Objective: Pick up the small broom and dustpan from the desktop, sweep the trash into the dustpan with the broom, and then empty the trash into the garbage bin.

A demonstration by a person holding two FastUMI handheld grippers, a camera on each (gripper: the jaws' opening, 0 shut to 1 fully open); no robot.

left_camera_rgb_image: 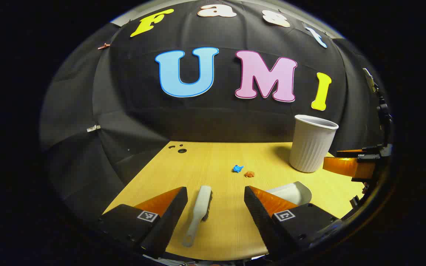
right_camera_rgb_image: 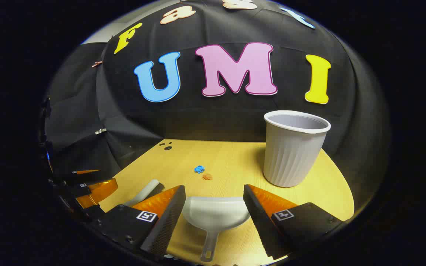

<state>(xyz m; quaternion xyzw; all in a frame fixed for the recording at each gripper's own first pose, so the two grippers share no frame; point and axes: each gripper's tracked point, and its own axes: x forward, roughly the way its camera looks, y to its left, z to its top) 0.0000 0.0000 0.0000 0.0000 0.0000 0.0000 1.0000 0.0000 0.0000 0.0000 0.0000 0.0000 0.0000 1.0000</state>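
Broom: small white broom (left_camera_rgb_image: 198, 214) lies flat on the yellow wooden desktop (left_camera_rgb_image: 216, 155); long axis runs near-to-far in the left gripper view, handle end toward the camera, bristle head away, bristles on its right side. In the right gripper view only its far tip (right_camera_rgb_image: 145, 192) shows, left of the fingers.
Dustpan: white dustpan (right_camera_rgb_image: 215, 214) lies flat on the desktop; handle points toward the camera, scoop mouth faces away toward the trash. Nothing seen inside the scoop. In the left gripper view it sits partly behind the right-hand finger (left_camera_rgb_image: 290, 193).
Trash: blue scrap (left_camera_rgb_image: 237, 169) and orange scrap (left_camera_rgb_image: 249, 174) lie just beside each other mid-desk, beyond both tools.
Garbage bin: ribbed white bin (right_camera_rgb_image: 292, 147) stands upright on the far right of the desk, mouth up; interior contents cannot be told.
Left gripper (left_camera_rgb_image: 216, 199): fingers spread wide, astride the broom, not touching it.
Right gripper (right_camera_rgb_image: 215, 197): fingers spread wide, either side of the dustpan; contact with the scoop edges cannot be told. It also shows at the right edge of the left gripper view (left_camera_rgb_image: 350, 166).
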